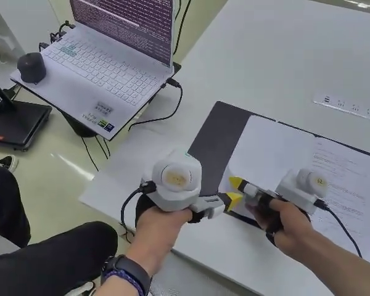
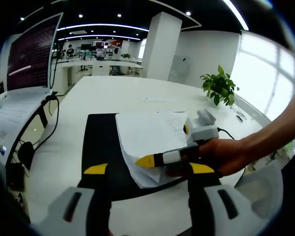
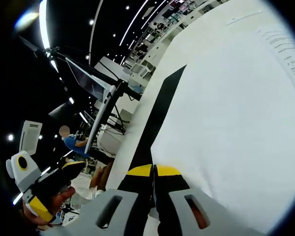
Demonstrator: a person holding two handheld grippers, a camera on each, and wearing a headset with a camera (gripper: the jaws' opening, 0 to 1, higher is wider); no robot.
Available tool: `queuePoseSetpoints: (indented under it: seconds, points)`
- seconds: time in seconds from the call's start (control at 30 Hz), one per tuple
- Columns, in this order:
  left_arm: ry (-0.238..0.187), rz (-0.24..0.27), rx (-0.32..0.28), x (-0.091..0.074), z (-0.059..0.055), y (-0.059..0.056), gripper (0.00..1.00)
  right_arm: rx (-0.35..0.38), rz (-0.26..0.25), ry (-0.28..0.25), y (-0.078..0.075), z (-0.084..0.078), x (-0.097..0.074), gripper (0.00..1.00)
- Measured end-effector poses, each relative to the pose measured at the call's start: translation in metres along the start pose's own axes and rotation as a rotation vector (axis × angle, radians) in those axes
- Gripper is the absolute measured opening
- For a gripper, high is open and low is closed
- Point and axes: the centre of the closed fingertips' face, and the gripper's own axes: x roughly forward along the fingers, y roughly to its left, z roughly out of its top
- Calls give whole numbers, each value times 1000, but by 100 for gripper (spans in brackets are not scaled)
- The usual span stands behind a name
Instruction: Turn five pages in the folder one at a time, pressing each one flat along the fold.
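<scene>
Head view: the open folder (image 1: 219,140) lies on a white table (image 1: 277,55), its right side cut off. The left gripper (image 1: 232,200) and right gripper (image 1: 237,183) meet at its near edge.

Left gripper view: its own jaws stand wide apart, with the folder just beyond.

Right gripper view: its own jaws are pressed together at the near edge of the page (image 3: 226,108). Whether they catch a sheet is unclear.

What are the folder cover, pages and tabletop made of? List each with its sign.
Folder cover: likely plastic or coated card, matt black, no glare.
Pages: paper, matt white, printed, thin sheets lifting at the near corner.
Tabletop: probably laminate, smooth pale grey, soft sheen.
</scene>
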Motion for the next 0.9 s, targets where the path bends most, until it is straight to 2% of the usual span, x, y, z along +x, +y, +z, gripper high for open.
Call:
queuePoseSetpoints:
  seconds: [0.13,0.23,0.33,0.57,0.7,0.9]
  points:
    - [6,-6,-1,0,-2,-2,63,11,-35,10,-9,-6,3,0]
    - [6,-9,-3,1,-2,-2,63,10,-44,11,-10,-8,4,0]
    - [11,-10,-7,1,-3,-3,62,-8,-24,5,-5,-8,5,3]
    - [18,-20,0,5,-3,-8,62,-3,23,5,7,-9,5,17]
    - [21,-21,5,6,-4,-7,58,9,38,4,12,-9,4,22]
    - [34,-11,8,6,-6,2,51,42,102,20,26,-10,-5,35]
